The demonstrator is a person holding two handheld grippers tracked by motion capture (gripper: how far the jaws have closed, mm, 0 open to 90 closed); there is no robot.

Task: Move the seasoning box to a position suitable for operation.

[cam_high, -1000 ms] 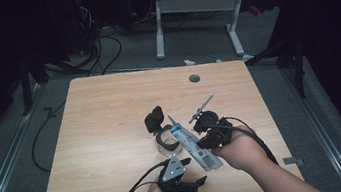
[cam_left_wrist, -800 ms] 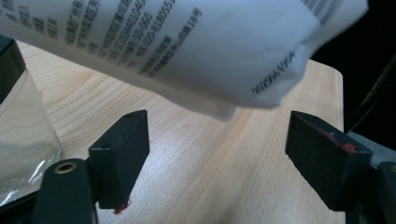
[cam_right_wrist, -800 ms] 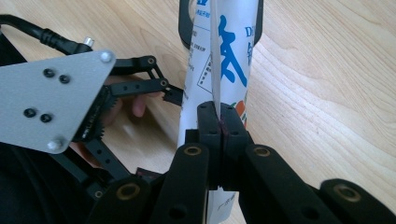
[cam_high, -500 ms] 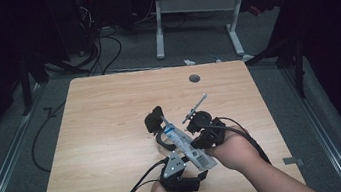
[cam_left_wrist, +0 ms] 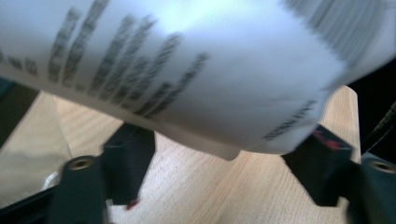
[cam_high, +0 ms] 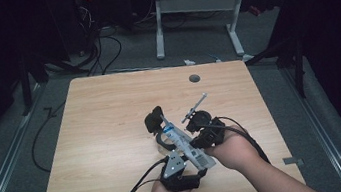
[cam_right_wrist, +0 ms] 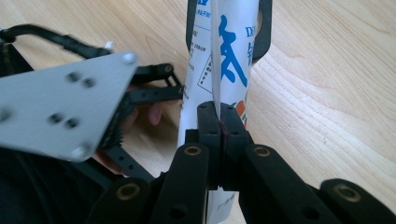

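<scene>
right gripper (cam_right_wrist: 219, 122) jaws are clamped on the white packet (cam_high: 184, 144) seam while the left gripper (cam_left_wrist: 224, 175) jaws have just been closing around its end, not pinching yet, so looks like a handover or tear coming

High view overhead, facing forward-down, gripper views close, sharing the tube (cam_high: 183, 144)

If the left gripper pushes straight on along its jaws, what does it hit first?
Likely the white printed packet: it lies across the left gripper, whose jaws have just been closing around it without pressing yet. Beyond it is bare table.
</scene>
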